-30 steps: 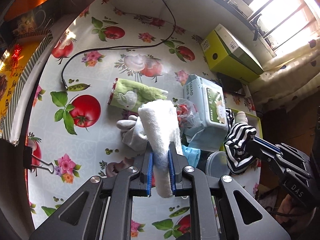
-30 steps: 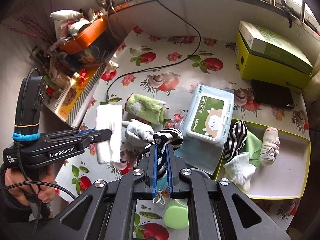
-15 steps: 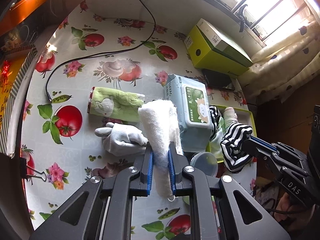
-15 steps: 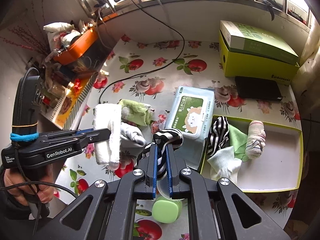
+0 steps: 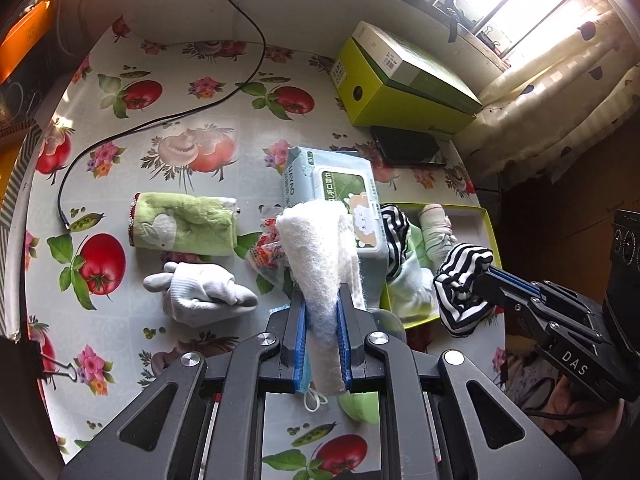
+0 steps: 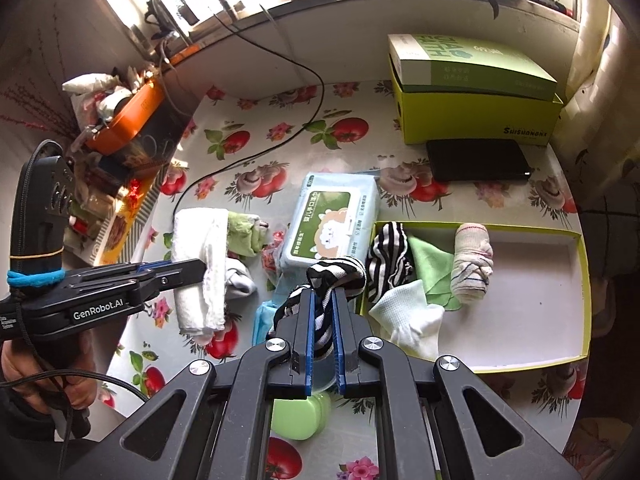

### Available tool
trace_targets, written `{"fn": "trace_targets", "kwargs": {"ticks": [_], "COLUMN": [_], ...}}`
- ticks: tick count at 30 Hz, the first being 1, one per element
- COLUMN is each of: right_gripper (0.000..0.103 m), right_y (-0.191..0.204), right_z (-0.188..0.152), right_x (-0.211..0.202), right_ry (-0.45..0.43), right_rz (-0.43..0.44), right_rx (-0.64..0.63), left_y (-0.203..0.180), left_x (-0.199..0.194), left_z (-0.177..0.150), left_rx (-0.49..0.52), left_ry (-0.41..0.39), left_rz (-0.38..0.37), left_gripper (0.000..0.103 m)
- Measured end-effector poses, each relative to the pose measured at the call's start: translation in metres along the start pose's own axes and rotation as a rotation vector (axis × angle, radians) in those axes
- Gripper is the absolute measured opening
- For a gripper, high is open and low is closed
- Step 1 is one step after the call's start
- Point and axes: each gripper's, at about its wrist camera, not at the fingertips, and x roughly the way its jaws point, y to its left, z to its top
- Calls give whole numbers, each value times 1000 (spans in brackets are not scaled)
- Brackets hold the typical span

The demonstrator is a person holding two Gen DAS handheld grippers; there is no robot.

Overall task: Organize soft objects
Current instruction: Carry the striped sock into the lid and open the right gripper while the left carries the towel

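Note:
My left gripper (image 5: pixel 322 312) is shut on a rolled white towel (image 5: pixel 316 248) and holds it above the table; it also shows in the right wrist view (image 6: pixel 198 272). My right gripper (image 6: pixel 322 300) is shut on a black-and-white striped sock (image 6: pixel 336 274), also in the left wrist view (image 5: pixel 462 276), just left of the yellow-rimmed tray (image 6: pixel 532 320). The tray holds a second striped sock (image 6: pixel 386 252), a green cloth (image 6: pixel 432 268), a white sock (image 6: pixel 412 316) and a rolled sock (image 6: pixel 472 264). A green towel (image 5: pixel 184 224) and a white glove (image 5: pixel 200 298) lie on the table.
A wet-wipes pack (image 6: pixel 332 224) lies left of the tray. A green-yellow box (image 6: pixel 476 92) and a black phone (image 6: pixel 478 160) sit at the back. A black cable (image 5: pixel 160 120) crosses the tablecloth. A green lid (image 6: pixel 300 416), a blue mask (image 6: pixel 266 318) and a snack wrapper (image 5: pixel 266 248) lie near me.
Both grippers have risen and moved right toward the tray with their loads. The grips have not changed.

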Motion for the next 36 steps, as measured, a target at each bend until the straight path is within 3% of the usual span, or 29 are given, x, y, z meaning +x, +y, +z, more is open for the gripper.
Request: {"fn": "trace_targets", "kwargs": {"ticks": [24,34,36], "right_gripper": [8,9,15], "right_y": [-116,-135,-139], "right_z": [-26,-37,-40], "right_x": [-10,36,46], "right_ry": [-23,47,77], "right_rz": [-123,-60,-35], "right_rx": [242,331,357], "left_y": [-71,-82,-85], "left_x": [35,46,49], "left_z": [21,24,25], "left_rx": [142,167,171], "left_ry": [61,88,93], "left_rz": [-35,-28,-25], "left_gripper": [14,14,14]}}
